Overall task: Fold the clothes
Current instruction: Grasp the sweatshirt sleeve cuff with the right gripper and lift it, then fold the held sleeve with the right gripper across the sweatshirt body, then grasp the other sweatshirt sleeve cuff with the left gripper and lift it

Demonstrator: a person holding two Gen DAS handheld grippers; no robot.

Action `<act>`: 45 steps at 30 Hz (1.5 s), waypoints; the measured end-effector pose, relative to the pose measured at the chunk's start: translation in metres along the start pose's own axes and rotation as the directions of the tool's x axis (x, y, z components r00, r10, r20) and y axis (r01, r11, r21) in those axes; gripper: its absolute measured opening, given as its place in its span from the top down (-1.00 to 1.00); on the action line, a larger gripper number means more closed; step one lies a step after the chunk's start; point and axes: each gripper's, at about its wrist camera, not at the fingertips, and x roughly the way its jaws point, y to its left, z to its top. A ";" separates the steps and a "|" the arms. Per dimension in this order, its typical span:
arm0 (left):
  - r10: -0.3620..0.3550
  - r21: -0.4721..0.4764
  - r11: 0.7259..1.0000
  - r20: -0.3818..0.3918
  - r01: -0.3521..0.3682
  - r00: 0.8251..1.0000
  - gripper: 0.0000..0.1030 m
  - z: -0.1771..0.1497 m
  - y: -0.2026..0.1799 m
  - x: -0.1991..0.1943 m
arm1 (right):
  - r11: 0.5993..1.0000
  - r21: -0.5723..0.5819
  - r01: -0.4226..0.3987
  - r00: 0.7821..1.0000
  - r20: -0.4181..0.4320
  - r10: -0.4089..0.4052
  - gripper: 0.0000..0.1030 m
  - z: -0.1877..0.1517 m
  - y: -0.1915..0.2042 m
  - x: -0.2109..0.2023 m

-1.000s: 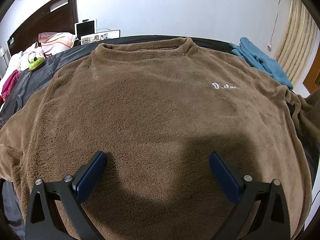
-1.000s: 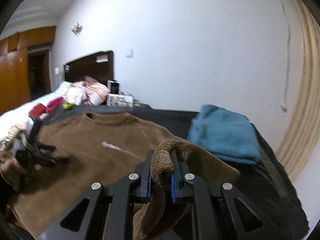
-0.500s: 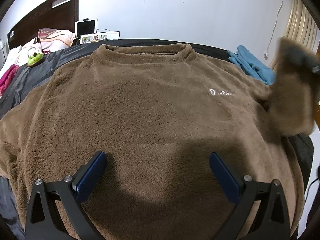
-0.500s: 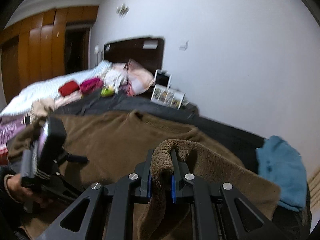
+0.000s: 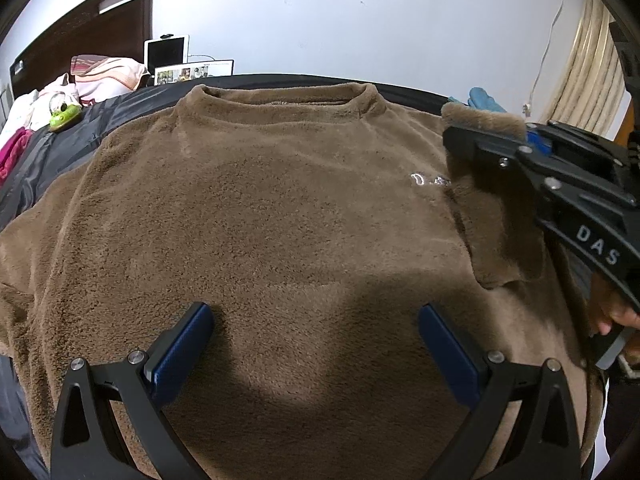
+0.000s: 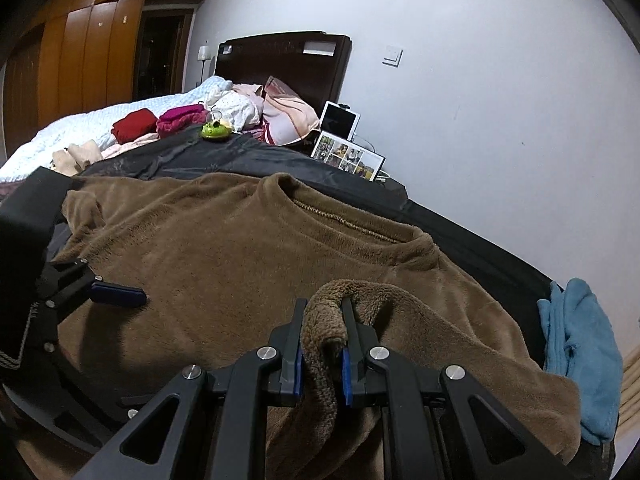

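Two views cover one brown fleece sweater point(image 5: 280, 208), spread front-up on a dark sheet point(image 5: 60, 148) over the bed, collar toward the white wall.

Left wrist view: the left hand-held gripper point(image 5: 316, 344) hangs over the lower body of the sweater with its jaws wide apart and nothing between the blue pads point(image 5: 180, 348). The pads sit just above or on the pile; contact cannot be confirmed. A white embroidered mark point(image 5: 428, 181) shows on the chest, partly covered. At the right edge the right hand-held gripper point(image 5: 480, 136) enters side-on with a flap of the sleeve point(image 5: 500, 224) hanging from it over the chest. Part of a hand point(image 5: 620, 316) shows on its grip. This view alone shows that hanging flap and the embroidery.

Right wrist view: the right hand-held gripper point(image 6: 322, 354) is closed narrowly on a bunched fold of the sleeve point(image 6: 332, 308), pinched between the blue pads point(image 6: 346, 376), with cloth draping down behind the jaws. This view alone confirms the pinch. It also shows the left hand-held gripper point(image 6: 120, 295) at the left over the sweater, and the collar point(image 6: 344, 220) seam.

Surroundings: a blue garment point(image 6: 576, 356) lies at the right edge of the sheet, fully seen here but only a sliver in the left view. Red and magenta folded items point(image 6: 160, 122), a green toy point(image 6: 216, 130), pillows point(image 6: 280, 116), a tablet point(image 6: 340, 120) and a wooden wardrobe point(image 6: 80, 52) lie beyond.
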 end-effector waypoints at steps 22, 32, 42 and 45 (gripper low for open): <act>0.000 0.002 1.000 -0.009 0.000 1.000 -1.00 0.000 -0.001 0.003 | 0.999 -0.025 0.039 0.998 -0.041 -0.040 0.58 -0.003 0.005 0.017; -0.002 0.001 1.000 -0.013 0.002 1.000 -1.00 0.000 0.000 0.003 | 0.990 0.143 0.005 1.000 0.029 -0.009 -0.35 -0.011 -0.042 -0.004; -0.024 -0.015 1.000 -0.079 0.023 0.997 -1.00 0.009 -0.003 0.007 | 0.932 0.344 0.118 0.990 0.036 -0.139 -0.35 -0.048 -0.117 -0.025; -0.134 -0.083 0.989 -0.118 0.125 0.984 -1.00 0.020 -0.002 0.007 | 0.910 0.396 0.122 0.987 0.045 -0.152 -0.35 -0.058 -0.133 -0.027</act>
